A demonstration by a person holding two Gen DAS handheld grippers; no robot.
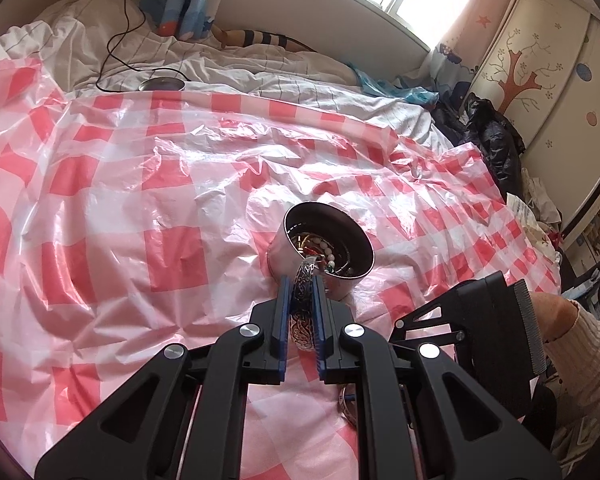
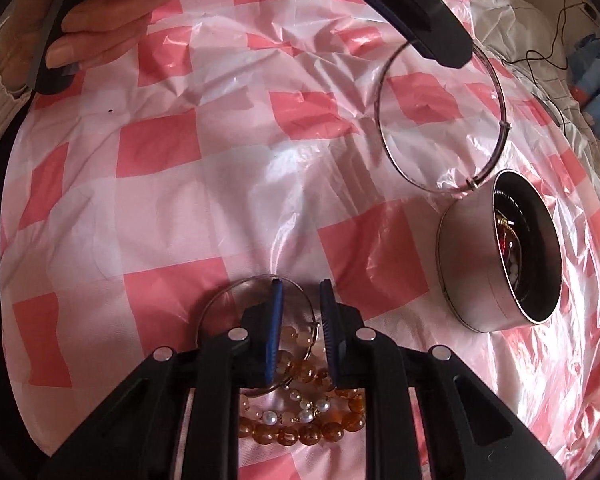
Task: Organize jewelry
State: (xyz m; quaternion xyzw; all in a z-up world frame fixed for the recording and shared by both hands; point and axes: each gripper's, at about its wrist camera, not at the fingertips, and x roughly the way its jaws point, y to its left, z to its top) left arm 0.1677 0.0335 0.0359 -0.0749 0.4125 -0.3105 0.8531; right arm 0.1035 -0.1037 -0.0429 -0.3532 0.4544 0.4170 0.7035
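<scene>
Tin (image 2: 500,252) partly filled; left gripper (image 1: 303,280) clamped a bangle (image 1: 304,284); right gripper (image 2: 300,286), nearly closed, empty over beads (image 2: 300,424) left.

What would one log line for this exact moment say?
left gripper: shut on bangle, beside tin | right gripper: jaws apart over thin hoop and beads | tin: jewelry inside

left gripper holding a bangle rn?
Yes: in the left wrist view the left gripper is clamped on an engraved silver bangle, held above the round tin.
</scene>
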